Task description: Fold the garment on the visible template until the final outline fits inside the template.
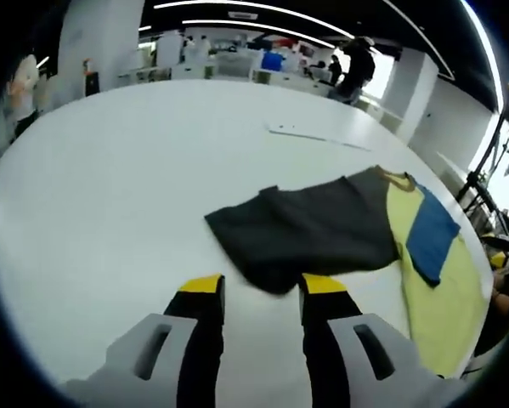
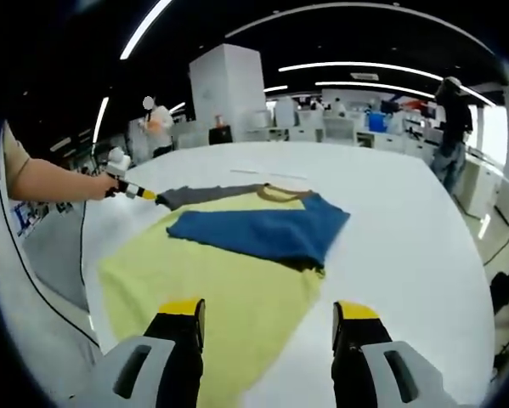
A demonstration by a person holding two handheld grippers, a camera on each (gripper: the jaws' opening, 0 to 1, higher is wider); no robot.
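Garment (image 1: 322,229) lies just ahead of my left gripper (image 1: 262,289), jaws spread near its dark hem, while my right gripper (image 2: 267,313) hovers spread over the yellow template (image 2: 203,293).

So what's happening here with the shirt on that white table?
A person is folding a shirt on a white table with a tool in each hand. The left tool stands open just short of the dark part. The right tool is open over the yellow part, holding nothing.
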